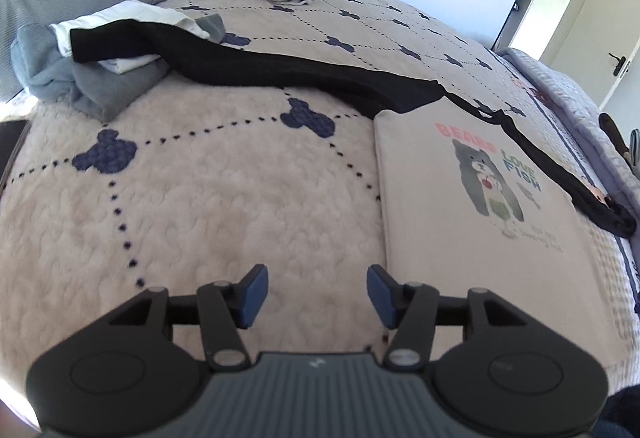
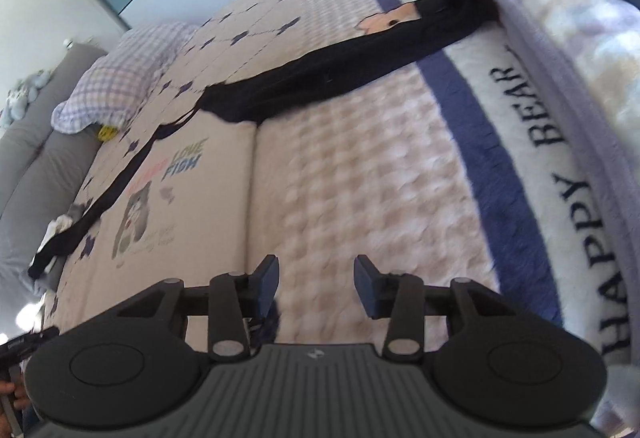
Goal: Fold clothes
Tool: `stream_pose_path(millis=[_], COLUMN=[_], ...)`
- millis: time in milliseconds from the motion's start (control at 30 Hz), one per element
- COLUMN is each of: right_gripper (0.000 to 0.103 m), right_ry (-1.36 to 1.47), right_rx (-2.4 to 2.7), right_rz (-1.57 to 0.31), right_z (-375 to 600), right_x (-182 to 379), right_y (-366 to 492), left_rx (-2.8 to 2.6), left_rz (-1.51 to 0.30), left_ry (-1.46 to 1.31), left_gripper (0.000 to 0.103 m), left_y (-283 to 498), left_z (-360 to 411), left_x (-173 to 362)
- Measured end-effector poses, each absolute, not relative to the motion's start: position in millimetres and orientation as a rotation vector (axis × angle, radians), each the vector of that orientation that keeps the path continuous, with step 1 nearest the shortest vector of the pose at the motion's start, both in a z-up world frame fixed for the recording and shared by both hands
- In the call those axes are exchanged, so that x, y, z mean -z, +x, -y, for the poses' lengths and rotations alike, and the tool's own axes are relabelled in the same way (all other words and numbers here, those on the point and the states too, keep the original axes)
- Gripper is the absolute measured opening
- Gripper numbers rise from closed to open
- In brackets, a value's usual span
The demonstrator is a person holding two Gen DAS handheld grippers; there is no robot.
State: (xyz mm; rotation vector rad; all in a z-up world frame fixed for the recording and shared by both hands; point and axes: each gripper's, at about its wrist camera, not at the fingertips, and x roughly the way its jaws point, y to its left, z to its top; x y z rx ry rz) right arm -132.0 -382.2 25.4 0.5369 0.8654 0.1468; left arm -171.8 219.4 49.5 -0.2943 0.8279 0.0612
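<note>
The folded beige shirt (image 1: 472, 206) lies flat on the bed (image 1: 224, 206), right of the left gripper (image 1: 318, 296), long axis running near to far. Black garment (image 1: 304, 72) crosses its far edge. Open quilt lies left. Both grippers, including the right gripper (image 2: 316, 286), have jaws partly open, empty.

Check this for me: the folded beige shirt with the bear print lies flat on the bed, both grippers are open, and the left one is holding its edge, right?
Not quite: the left gripper holds nothing. The left wrist view shows its jaws apart over the bed, beside the folded beige shirt.
</note>
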Motion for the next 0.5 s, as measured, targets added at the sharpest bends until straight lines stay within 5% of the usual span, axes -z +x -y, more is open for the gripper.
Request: stream_pose_path(millis=[233,300,500], right_gripper=[0.045,0.045,0.045], right_ry=[0.451,0.354,0.036], right_rx=[0.036,0.079,0.143], right_rz=[-0.847,-0.817,-0.7], right_z=[415.1,418.1,420.2], right_x=[-18.2,-27.3,-62.0], right_y=[-77.1,-58.2,4.4], left_rx=[0.008,0.04,0.096], left_rz=[-0.766,-0.73,-0.85], left_ry=[-0.247,-0.192,-0.1], left_gripper=[0.073,0.085,0.087], left_y=[-111.6,-88.9,-28.8], left_z=[-159.9,-134.5,-88.1], left_x=[-69.2,-72.8,-27.2])
